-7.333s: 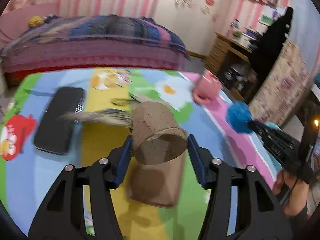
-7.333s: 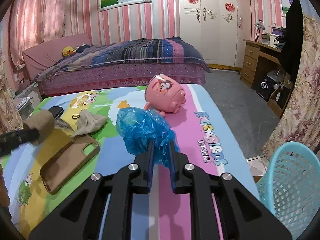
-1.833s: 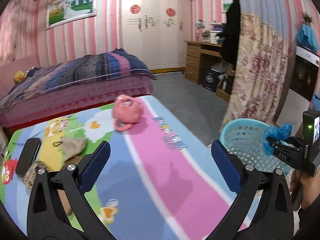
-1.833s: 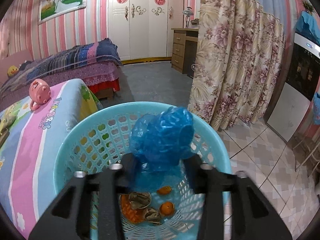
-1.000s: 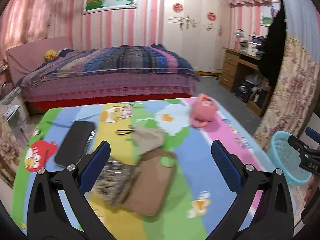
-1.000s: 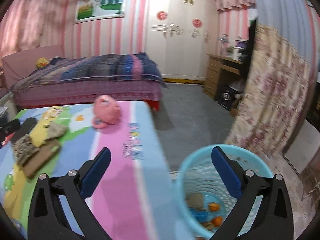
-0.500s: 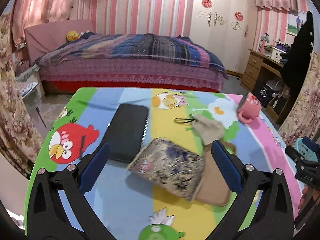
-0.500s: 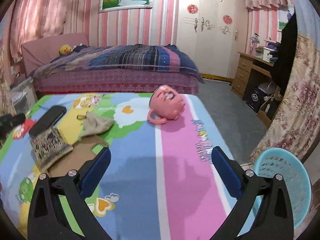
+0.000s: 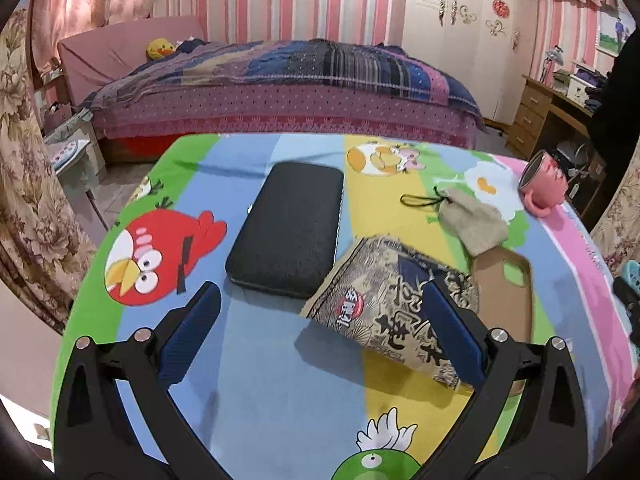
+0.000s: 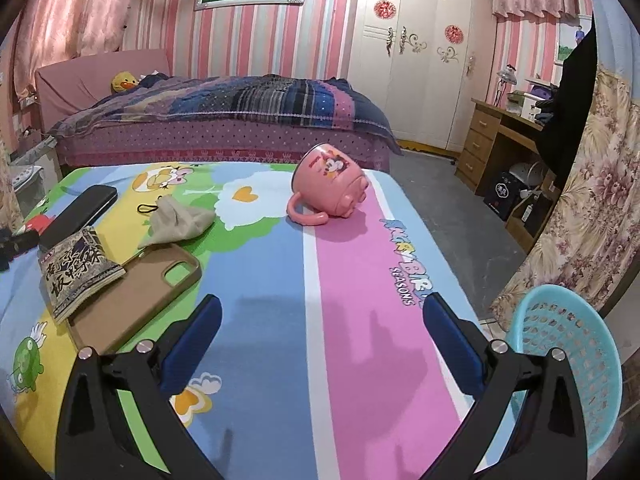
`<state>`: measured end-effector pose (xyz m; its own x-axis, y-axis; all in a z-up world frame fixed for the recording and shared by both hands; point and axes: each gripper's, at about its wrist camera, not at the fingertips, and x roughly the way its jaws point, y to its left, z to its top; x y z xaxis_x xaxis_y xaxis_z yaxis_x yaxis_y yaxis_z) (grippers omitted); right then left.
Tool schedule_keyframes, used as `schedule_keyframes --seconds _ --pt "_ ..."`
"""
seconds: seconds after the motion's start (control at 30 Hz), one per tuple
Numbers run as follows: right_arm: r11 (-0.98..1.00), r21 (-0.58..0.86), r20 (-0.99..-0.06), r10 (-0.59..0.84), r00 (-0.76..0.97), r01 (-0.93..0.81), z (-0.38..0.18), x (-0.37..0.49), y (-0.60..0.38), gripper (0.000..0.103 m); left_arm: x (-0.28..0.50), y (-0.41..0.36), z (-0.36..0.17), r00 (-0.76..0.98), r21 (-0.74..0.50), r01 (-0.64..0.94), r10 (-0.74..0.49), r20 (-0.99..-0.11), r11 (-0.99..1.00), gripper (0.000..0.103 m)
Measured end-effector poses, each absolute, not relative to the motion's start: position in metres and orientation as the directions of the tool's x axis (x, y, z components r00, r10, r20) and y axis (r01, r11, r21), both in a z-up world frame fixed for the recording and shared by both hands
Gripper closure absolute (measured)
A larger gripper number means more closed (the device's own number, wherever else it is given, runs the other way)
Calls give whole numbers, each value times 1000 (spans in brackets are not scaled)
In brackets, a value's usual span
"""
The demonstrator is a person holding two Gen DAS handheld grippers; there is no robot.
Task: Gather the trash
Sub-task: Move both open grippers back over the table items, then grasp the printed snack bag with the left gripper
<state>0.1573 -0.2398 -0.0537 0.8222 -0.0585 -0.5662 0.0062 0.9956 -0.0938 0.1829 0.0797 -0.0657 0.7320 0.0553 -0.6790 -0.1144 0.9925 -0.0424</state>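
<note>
The left gripper (image 9: pixel 318 330) is hanging over the cartoon tablecloth (image 9: pixel 260 380) with its blue fingers (image 9: pixel 192 332) spread wide and nothing between them. Its right finger is overlapping the near end of a printed snack wrapper (image 9: pixel 384 312) in this view; whether it is touching the wrapper cannot be told. The wrapper is lying partly on a brown phone case (image 9: pixel 506 296) and just beside a black case (image 9: pixel 290 228), which is lying flat toward the left. A beige cloth pouch (image 9: pixel 474 222) with a black loop is lying past the phone case, and a pink mug (image 9: pixel 544 186) is lying tipped on its side near the far right corner.

The right gripper (image 10: pixel 320 328) is also standing wide open and empty, pointing across the pink stripe of the tablecloth (image 10: pixel 360 320). From here the wrapper (image 10: pixel 74 270) is sitting far off to the left on the phone case (image 10: pixel 136 292), with the pouch (image 10: pixel 178 220) behind it and the mug (image 10: pixel 330 190) ahead. A light blue basket (image 10: pixel 568 364) is standing on the floor beside the table's right edge, its inside hidden
</note>
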Motion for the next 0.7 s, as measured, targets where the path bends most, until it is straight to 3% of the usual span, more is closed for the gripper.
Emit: schedule_keyframes --seconds 0.47,0.5,0.6,0.67,0.7 --pt "998 -57 -592 -23 806 -14 -55 167 -239 5 208 58 -104 605 -195 -76 -110 -789 978 8" --pt "998 -58 -593 -21 805 -17 -56 168 -238 5 208 56 -103 602 -214 -64 -133 -787 975 11" --pt "998 -64 -597 -21 802 -21 -58 168 -237 5 209 52 -100 597 -238 -27 -175 -783 971 34" --pt "998 -55 -599 -16 801 -21 -58 167 -238 5 209 50 -100 592 -233 -12 -181 -785 972 60" --pt "998 -50 -599 -12 801 -22 -58 167 -237 5 210 50 -100 588 -240 -6 -191 -786 971 66"
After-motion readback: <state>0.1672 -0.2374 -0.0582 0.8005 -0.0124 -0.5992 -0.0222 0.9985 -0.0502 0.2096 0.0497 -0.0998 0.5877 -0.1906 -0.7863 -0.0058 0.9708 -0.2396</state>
